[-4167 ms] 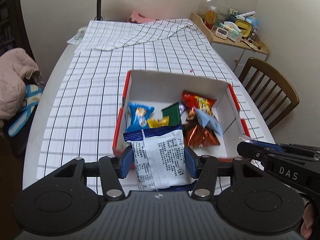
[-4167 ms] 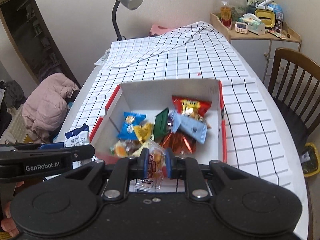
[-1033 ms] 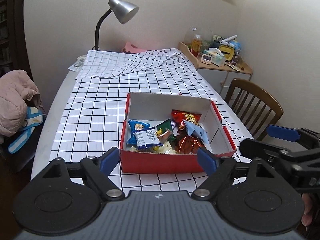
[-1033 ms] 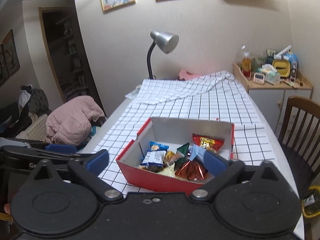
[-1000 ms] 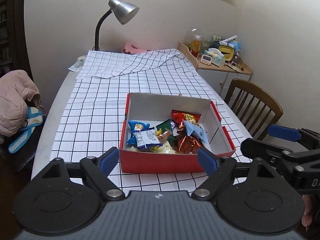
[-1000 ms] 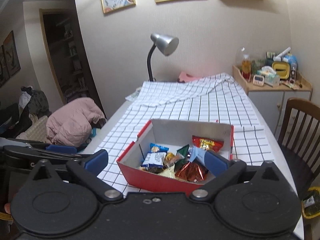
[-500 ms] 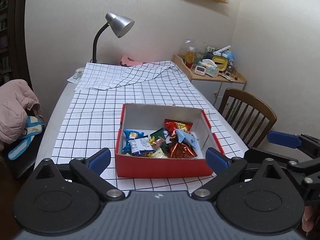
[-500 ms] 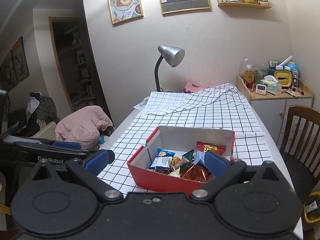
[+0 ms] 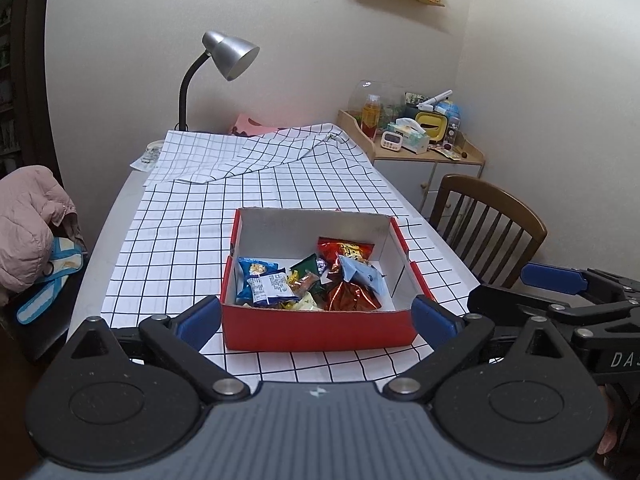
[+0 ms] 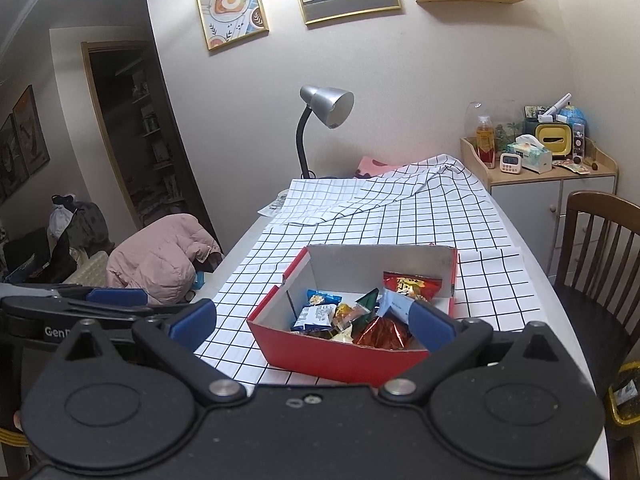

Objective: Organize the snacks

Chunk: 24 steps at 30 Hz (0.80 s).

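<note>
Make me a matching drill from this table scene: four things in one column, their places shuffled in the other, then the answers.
Things:
1. red snack bag
2. blue snack packet
3. desk lamp
4. wooden chair

Places:
A. at the far end of the table, by the wall
B. in the red box, toward its far right corner
C. on the floor beside the table's right edge
D. in the red box, against its left wall

Pairs: 1-B, 2-D, 3-A, 4-C

both wrist views face the red box [image 9: 318,334] from nearby, side by side.
</note>
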Tool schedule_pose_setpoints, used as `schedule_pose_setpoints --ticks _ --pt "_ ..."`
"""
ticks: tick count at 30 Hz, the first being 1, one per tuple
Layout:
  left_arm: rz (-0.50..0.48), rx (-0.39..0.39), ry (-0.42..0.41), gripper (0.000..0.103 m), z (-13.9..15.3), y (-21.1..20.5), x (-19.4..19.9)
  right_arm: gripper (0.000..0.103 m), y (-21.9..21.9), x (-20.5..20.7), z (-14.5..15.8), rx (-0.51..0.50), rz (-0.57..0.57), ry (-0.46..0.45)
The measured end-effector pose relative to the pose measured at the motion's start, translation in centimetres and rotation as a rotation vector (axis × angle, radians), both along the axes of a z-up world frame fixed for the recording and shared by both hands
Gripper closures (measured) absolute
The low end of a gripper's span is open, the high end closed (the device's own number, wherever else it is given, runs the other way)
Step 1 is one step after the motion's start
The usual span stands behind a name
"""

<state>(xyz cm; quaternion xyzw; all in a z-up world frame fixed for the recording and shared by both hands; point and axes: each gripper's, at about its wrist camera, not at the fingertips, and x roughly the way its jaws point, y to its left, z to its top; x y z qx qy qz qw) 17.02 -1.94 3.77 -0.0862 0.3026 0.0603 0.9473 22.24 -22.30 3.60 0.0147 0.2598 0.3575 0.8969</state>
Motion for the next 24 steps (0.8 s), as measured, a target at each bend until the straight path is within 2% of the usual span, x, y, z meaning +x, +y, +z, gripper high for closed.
schedule_pose_setpoints --ticks 24 --pt "0.034 -0.005 -0.006 0.001 0.4 -0.3 1.1 0.000 -0.4 1.9 0.1 0.001 -0.021 -0.002"
